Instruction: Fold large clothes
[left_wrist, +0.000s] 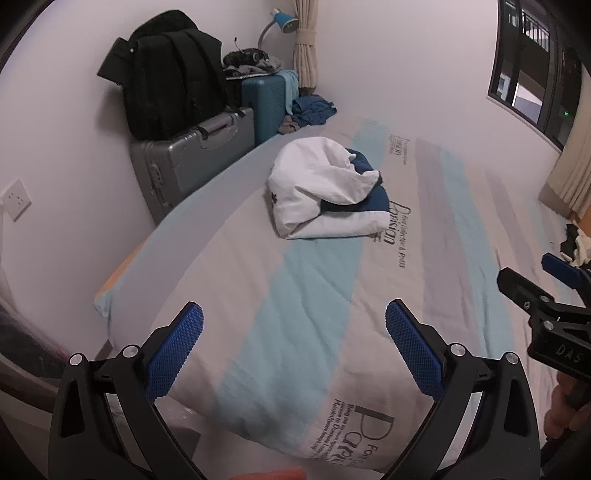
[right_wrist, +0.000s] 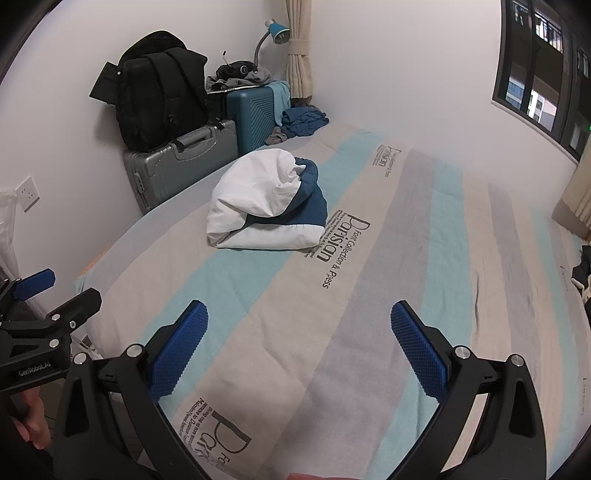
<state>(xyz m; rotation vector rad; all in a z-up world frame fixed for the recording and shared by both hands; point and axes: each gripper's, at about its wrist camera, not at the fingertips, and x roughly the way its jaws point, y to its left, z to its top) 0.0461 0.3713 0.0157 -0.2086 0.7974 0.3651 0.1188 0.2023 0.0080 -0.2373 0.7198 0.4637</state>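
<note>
- Left wrist view: the left gripper (left_wrist: 293, 325) hangs over the near end of the bed (left_wrist: 461, 258), its jaws wide apart with nothing between them but striped bedcover.
- The white and navy garment (left_wrist: 317, 188) lies bunched and partly folded on the bed well ahead of the jaws, towards the far left side.
- The right gripper (left_wrist: 532, 280) shows at the right edge, over the bed; its jaws look parted.
- Beside the bed, a grey suitcase (left_wrist: 192, 162) stands closed with a black backpack (left_wrist: 166, 74) on top; behind it a teal suitcase (left_wrist: 262, 103), also closed, carries a small heap of clothes and dark items.
- Right wrist view: the right gripper (right_wrist: 299, 325) has its jaws spread wide above the bedcover, empty.
- The garment (right_wrist: 266, 203) sits ahead and slightly left, apart from both grippers.
- The left gripper (right_wrist: 55, 291) appears at the left edge, beyond the bed's edge, jaws parted.
- Grey suitcase (right_wrist: 181, 166) and teal suitcase (right_wrist: 251, 114) stand shut; what they hold cannot be told.
</note>
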